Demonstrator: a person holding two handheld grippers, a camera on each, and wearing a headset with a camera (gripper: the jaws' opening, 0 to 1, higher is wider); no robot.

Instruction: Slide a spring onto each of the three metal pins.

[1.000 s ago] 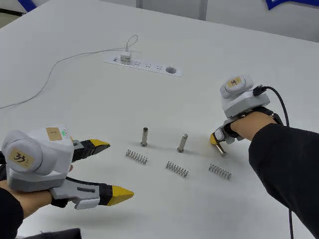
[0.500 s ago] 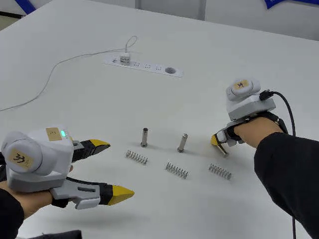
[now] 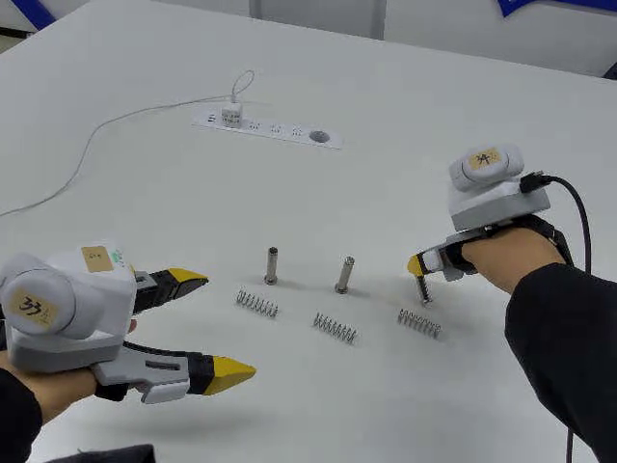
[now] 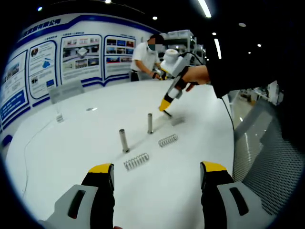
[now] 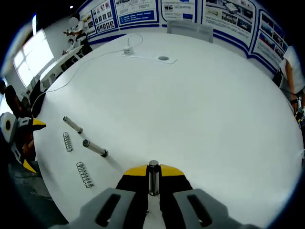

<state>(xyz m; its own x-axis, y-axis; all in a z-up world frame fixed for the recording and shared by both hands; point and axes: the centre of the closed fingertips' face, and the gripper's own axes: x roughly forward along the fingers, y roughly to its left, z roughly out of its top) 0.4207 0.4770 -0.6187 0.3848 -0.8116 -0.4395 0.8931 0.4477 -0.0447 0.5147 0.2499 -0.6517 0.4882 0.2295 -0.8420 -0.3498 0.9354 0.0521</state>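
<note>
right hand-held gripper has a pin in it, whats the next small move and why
Probably stand the pin on the table and open the right hand-held gripper. It is shut on that pin, while the other two pins stand upright and the three springs lie loose beside them.

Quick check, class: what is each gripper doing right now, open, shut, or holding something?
Left gripper: open, holding nothing.
Right gripper: shut on a metal pin.
</note>
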